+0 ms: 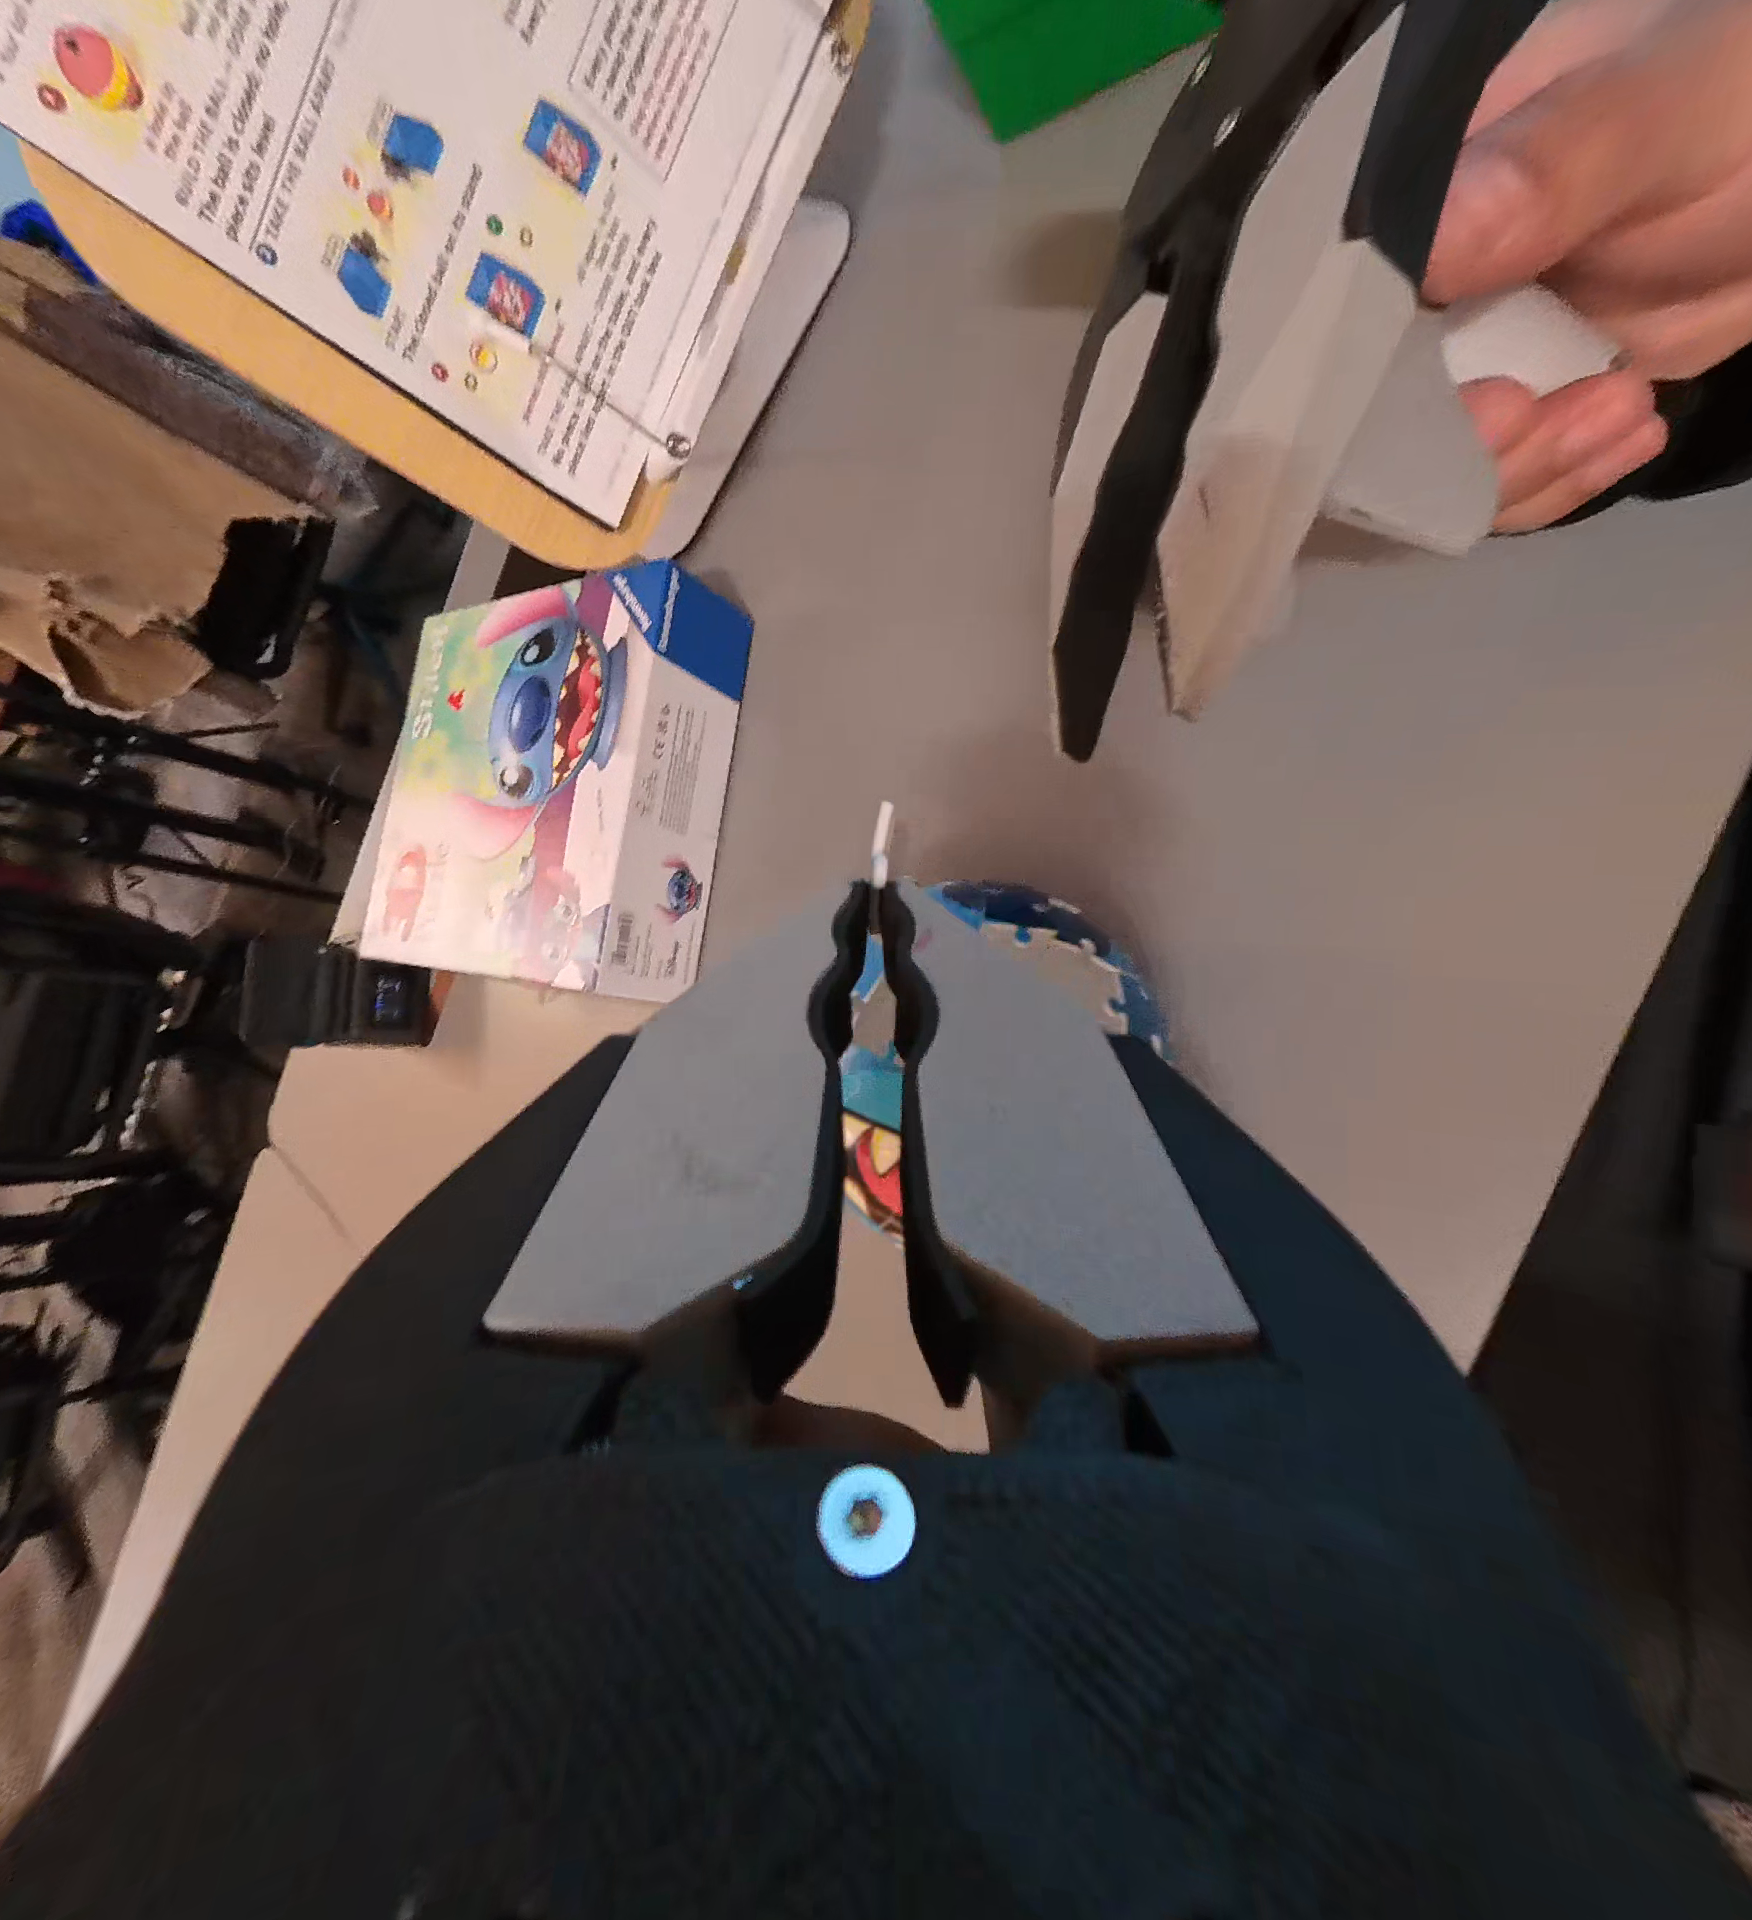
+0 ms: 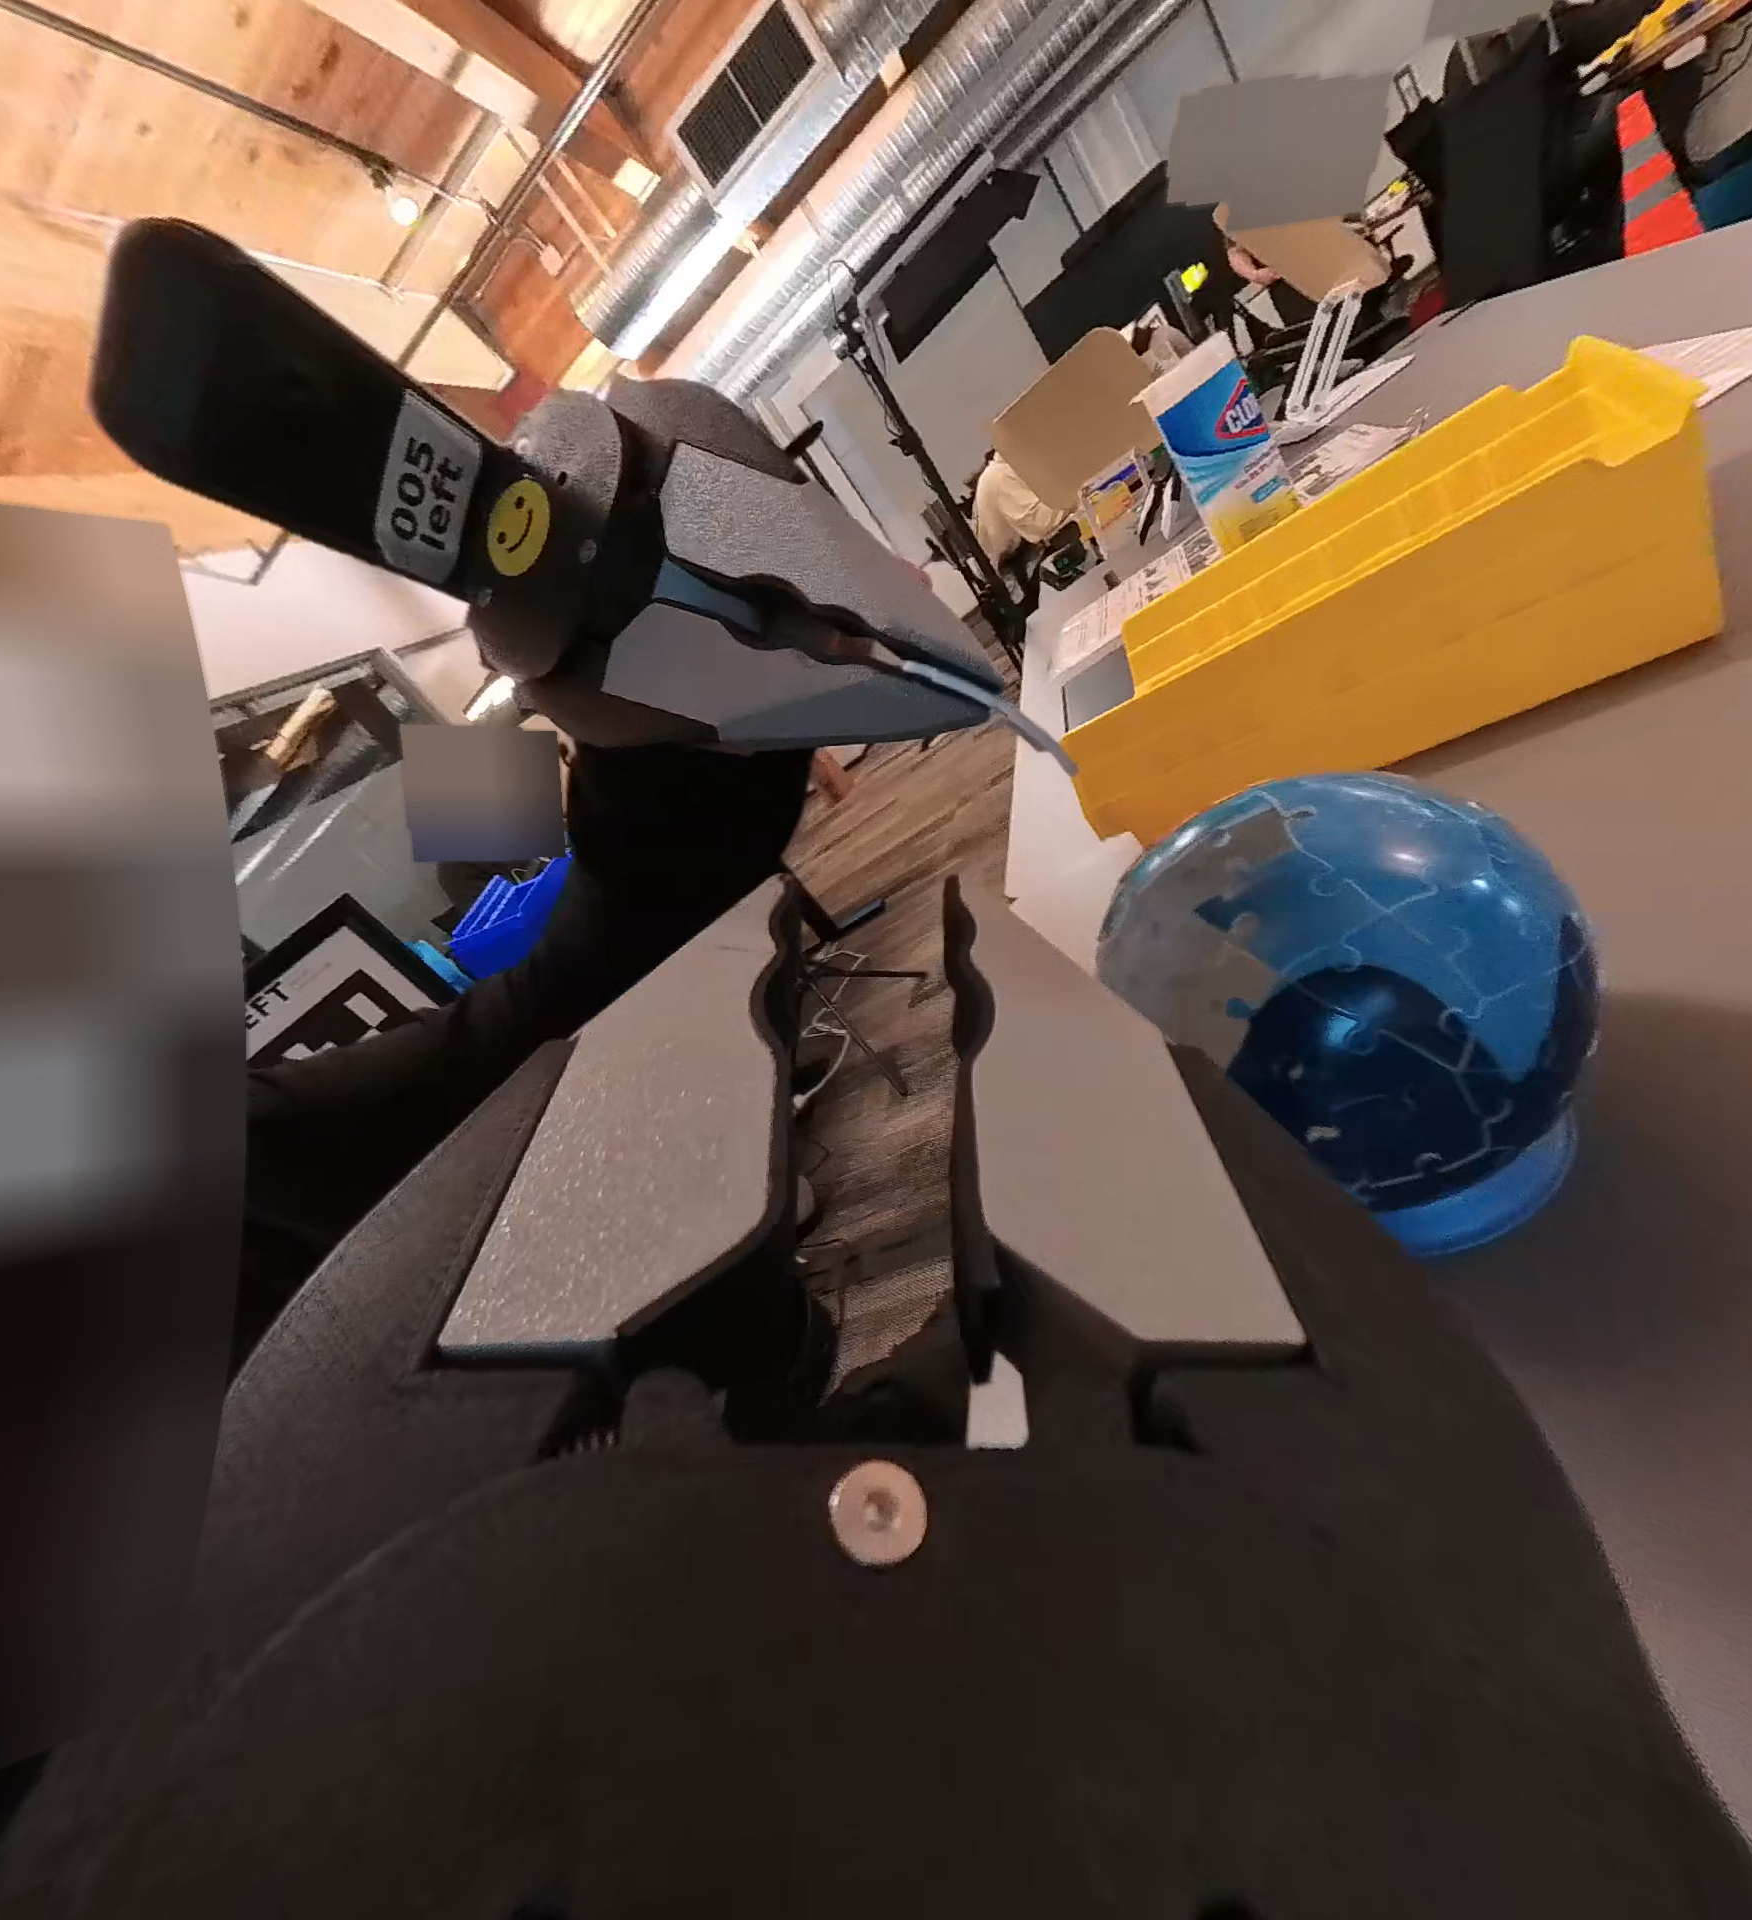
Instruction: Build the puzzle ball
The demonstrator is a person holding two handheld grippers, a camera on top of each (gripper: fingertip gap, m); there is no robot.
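Left tongs [image 1: 877,902]: clenched on thin white-edged puzzle piece [image 1: 884,837], held above puzzle ball [image 2: 1360,997]. Right tongs [image 2: 867,925]: released, nothing between fingers. Puzzle ball: blue, partly built, grey gap in shell, on blue stand on grey desk [image 1: 1371,831]. Puzzle box [image 1: 560,800]: near desk's edge. Yellow bin [image 2: 1423,592]: behind ball.
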